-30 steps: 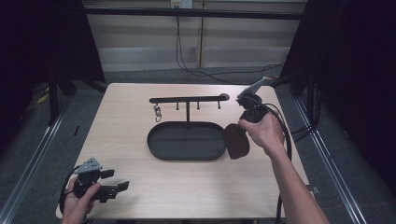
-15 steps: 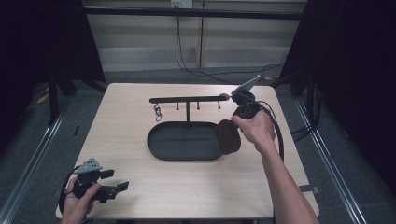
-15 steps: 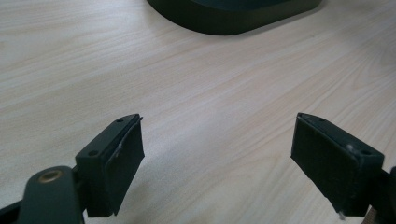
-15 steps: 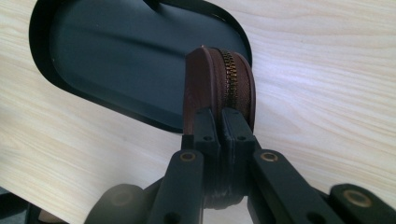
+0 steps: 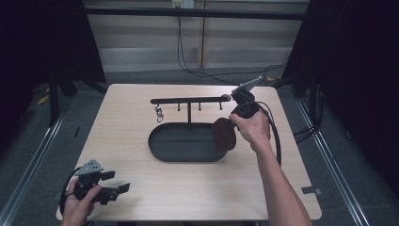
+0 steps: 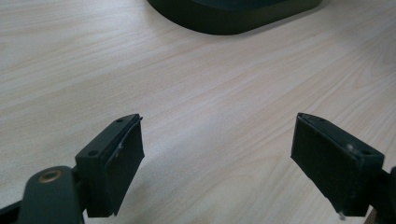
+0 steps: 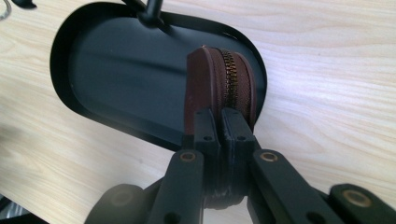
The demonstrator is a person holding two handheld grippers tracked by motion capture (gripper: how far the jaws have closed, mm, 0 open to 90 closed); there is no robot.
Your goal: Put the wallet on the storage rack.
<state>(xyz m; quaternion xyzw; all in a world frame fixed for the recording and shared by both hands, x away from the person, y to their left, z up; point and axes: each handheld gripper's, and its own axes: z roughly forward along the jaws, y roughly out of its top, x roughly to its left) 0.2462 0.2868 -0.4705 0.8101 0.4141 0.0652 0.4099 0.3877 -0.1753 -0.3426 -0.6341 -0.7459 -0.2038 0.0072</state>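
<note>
Pouch now lower, over tray

Right gripper at arm's reach, jaws clamped tight; left gripper low, near, jaws spread wide.

The right hand-held gripper hides the brown zipped pouch's lower edge; the tray's far part is cut off.
</note>
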